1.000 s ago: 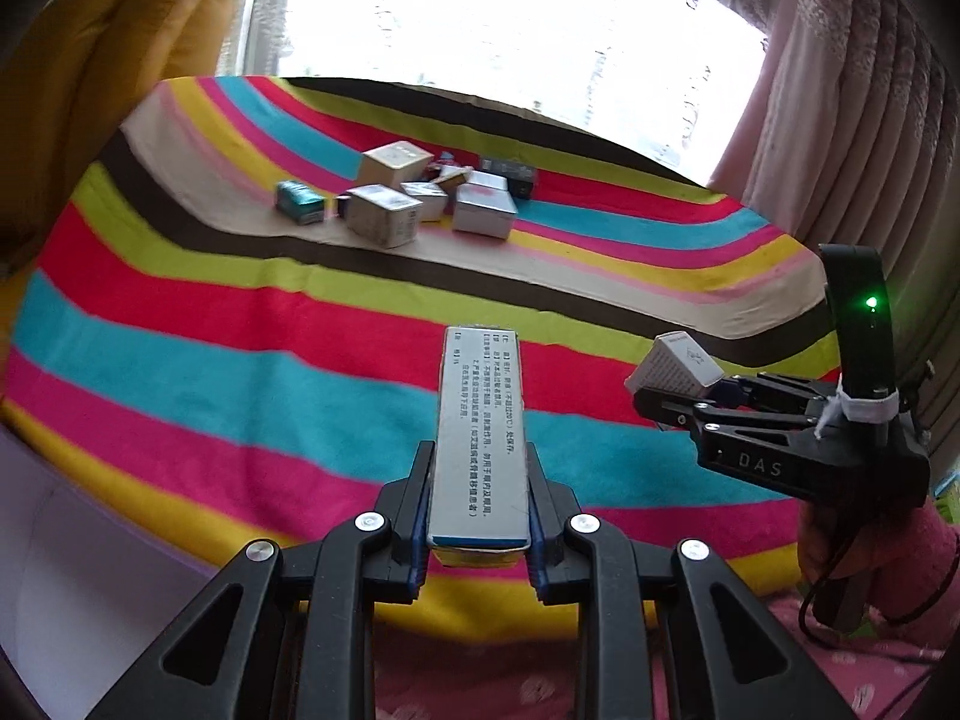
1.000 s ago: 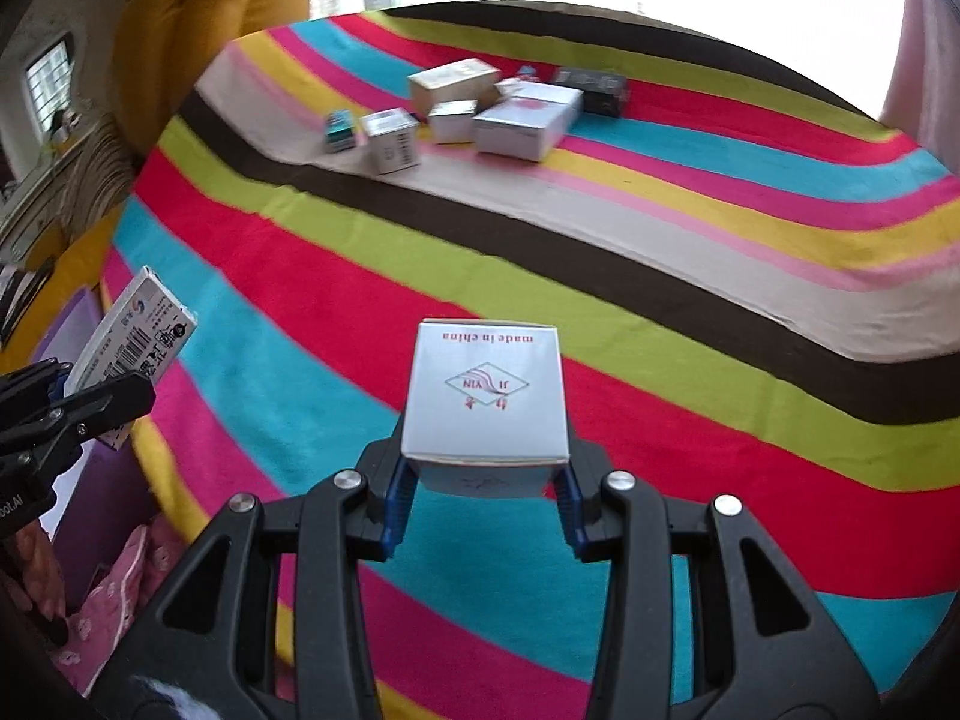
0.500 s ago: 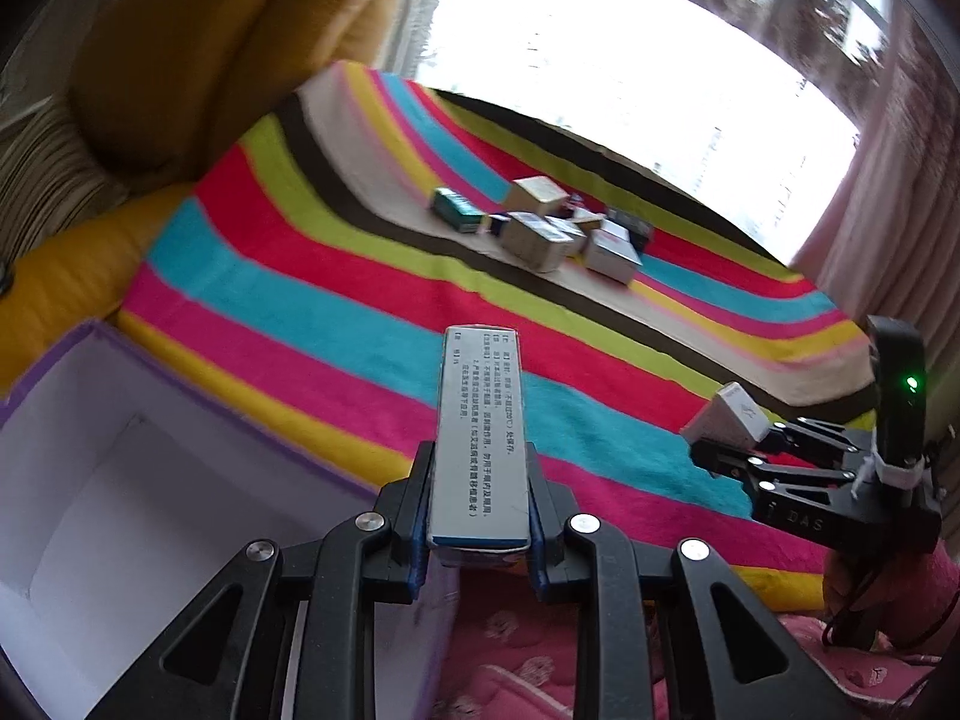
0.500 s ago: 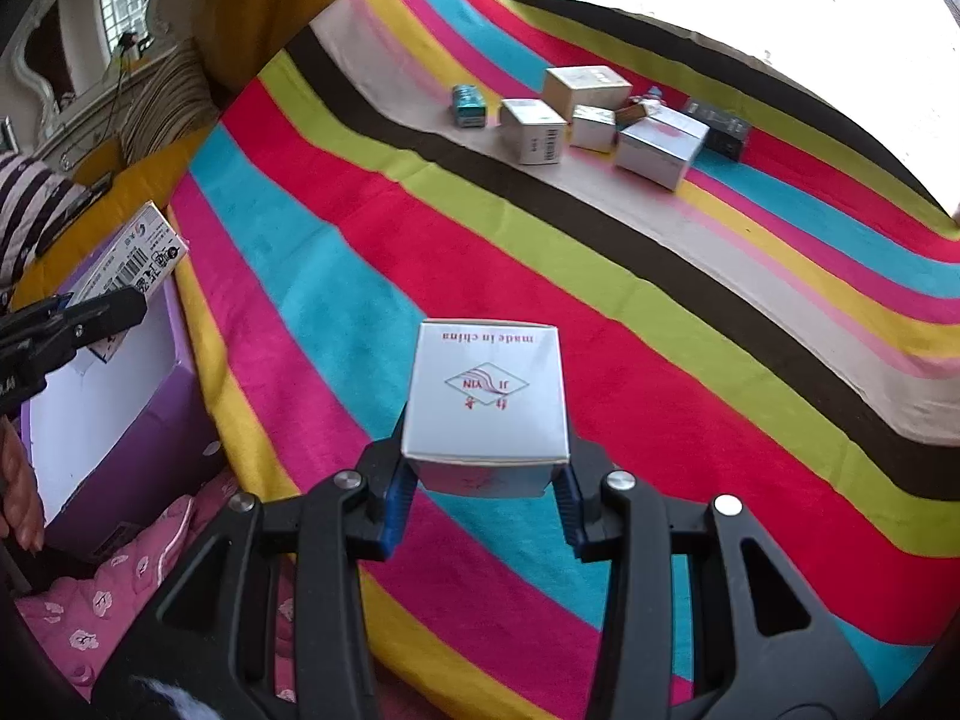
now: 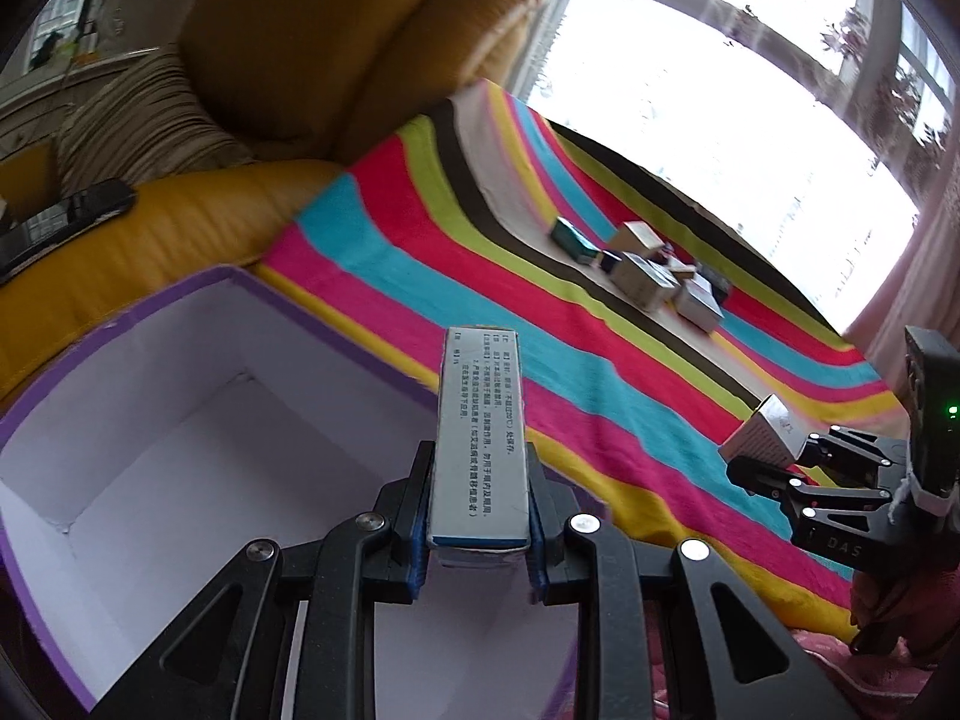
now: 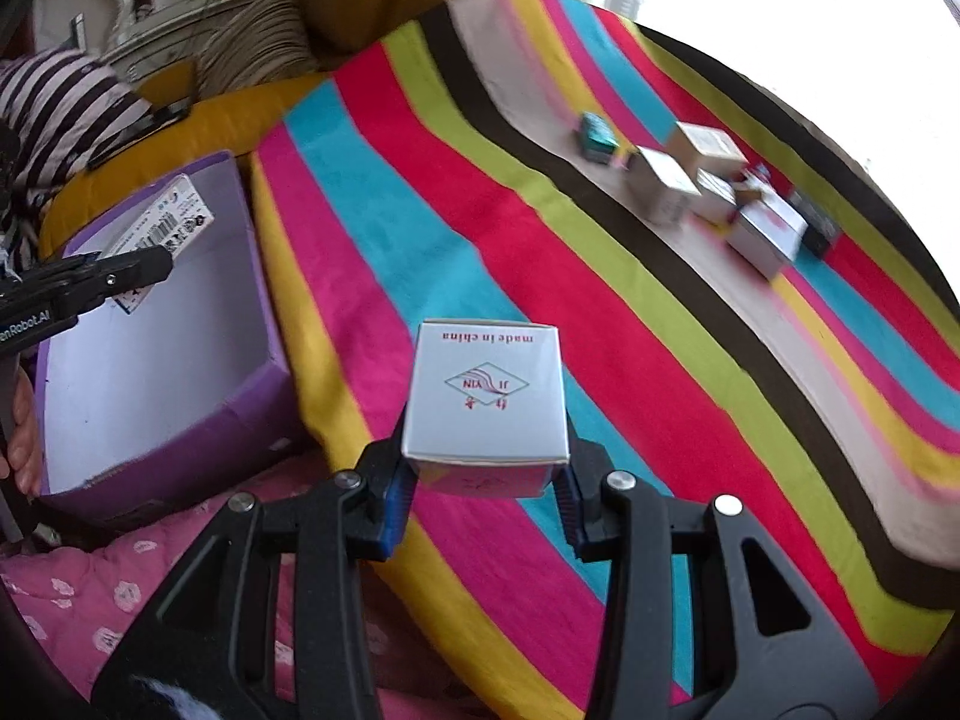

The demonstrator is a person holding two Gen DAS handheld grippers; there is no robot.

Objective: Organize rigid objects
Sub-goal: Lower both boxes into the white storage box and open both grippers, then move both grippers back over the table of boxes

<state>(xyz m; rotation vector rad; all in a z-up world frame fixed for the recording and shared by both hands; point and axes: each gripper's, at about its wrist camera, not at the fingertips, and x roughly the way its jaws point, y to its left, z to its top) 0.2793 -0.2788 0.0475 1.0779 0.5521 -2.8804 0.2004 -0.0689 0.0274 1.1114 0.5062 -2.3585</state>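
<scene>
While clamped lengthwise in the left gripper (image 5: 479, 531), the slim box (image 5: 482, 438) overhangs the purple bin (image 5: 120, 324).

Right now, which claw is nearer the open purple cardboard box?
Left. The left claw hangs over the purple cardboard box; the right claw is beside it, above the striped blanket.
</scene>
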